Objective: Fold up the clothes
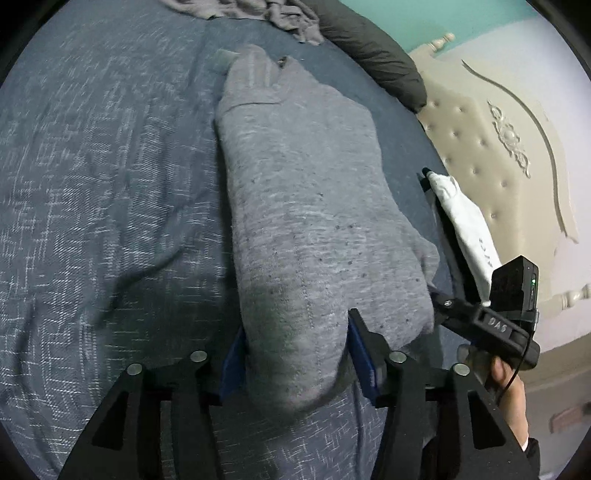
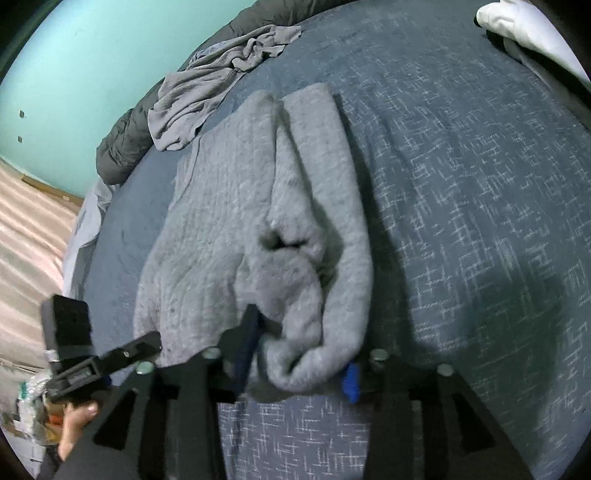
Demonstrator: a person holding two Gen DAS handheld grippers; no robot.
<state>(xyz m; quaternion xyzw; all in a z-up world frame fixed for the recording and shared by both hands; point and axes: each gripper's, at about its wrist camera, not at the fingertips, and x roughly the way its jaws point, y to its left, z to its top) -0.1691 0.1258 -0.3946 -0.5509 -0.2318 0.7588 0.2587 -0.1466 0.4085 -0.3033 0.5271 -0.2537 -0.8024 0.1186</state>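
Note:
A grey knit garment (image 1: 306, 192) lies folded lengthwise on the blue bedspread (image 1: 92, 184). Its near end sits bunched between the blue pads of my left gripper (image 1: 299, 350), which is shut on it. In the right wrist view the same garment (image 2: 229, 206) runs away from me with a rumpled fold down its middle. My right gripper (image 2: 299, 362) is shut on the bunched near corner. Each gripper shows in the other's view: the right one (image 1: 439, 299) at the garment's right edge, the left one (image 2: 155, 338) at its left edge, each held by a hand.
A crumpled grey shirt (image 2: 214, 85) lies at the far end of the bed beside a dark duvet (image 2: 122, 147). A beige tufted headboard (image 1: 498, 147) and a white cloth (image 1: 461, 221) border the right side. A white pillow (image 2: 517, 26) sits at the far right corner.

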